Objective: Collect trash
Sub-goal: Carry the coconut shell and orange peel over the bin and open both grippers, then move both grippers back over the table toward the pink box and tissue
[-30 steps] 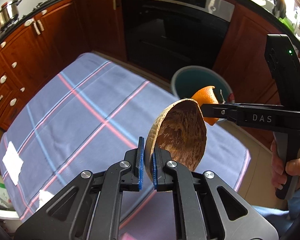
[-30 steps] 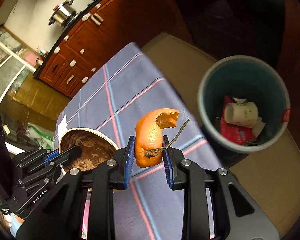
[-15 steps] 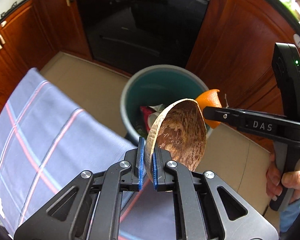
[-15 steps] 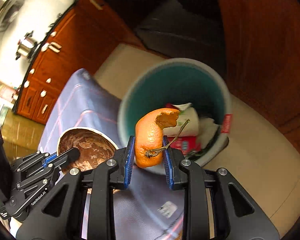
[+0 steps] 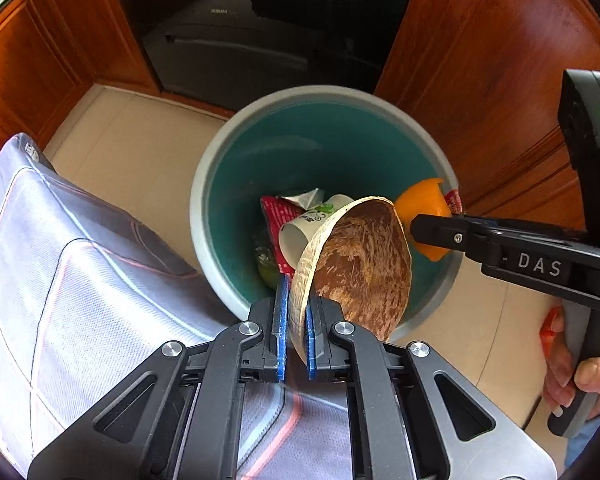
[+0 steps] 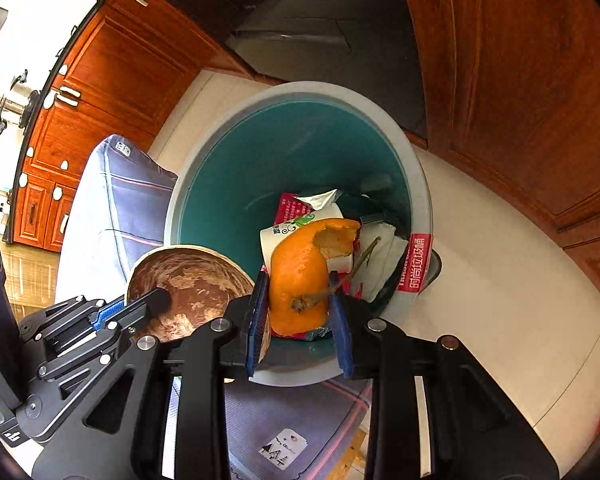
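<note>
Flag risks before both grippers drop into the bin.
1. The bowl is pinched at its rim by the left gripper and hangs over the bin's near edge; it may clip the rim and land on the cloth.
2. The right gripper holds the peel right beside the bowl; releasing together risks a knock.

Orange peel [image 6: 300, 276] above bin [image 6: 418, 184]

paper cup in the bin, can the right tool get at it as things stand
Probably not: the right tool is shut on an orange peel, so it has no free grip. The paper cup lies uncovered atop the trash in the bin.
</note>
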